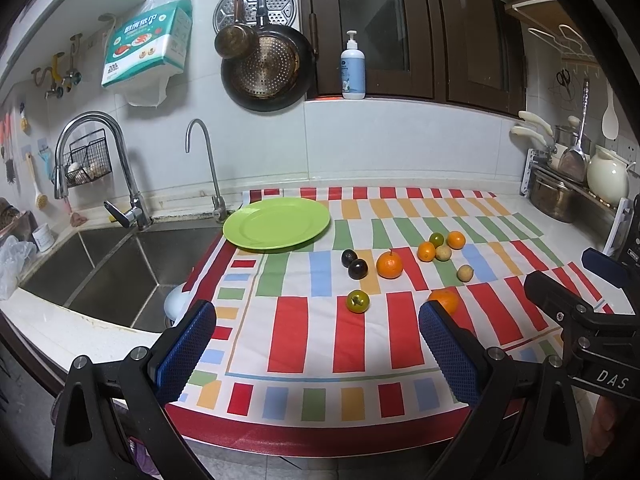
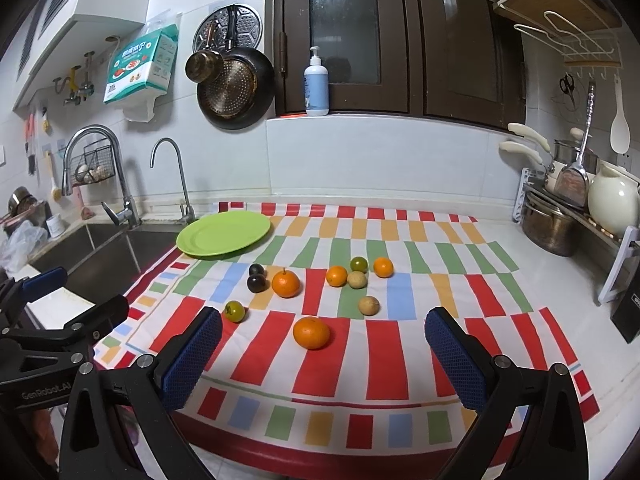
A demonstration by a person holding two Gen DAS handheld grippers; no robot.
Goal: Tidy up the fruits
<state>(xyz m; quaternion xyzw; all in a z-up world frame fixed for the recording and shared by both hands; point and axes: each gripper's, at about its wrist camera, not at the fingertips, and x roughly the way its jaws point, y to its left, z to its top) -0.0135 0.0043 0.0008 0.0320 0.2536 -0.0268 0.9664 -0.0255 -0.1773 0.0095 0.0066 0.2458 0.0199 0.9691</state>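
An empty green plate sits at the cloth's back left, by the sink. Several fruits lie loose on the striped cloth: oranges, two dark plums, green fruits and tan round fruits. My left gripper is open and empty above the cloth's front edge. My right gripper is open and empty, with the nearest orange between its fingers but further away.
A steel sink with two taps lies left of the cloth. A dish rack with pots and a cream jug stands at the right. A soap bottle stands on the sill. Pans hang on the wall.
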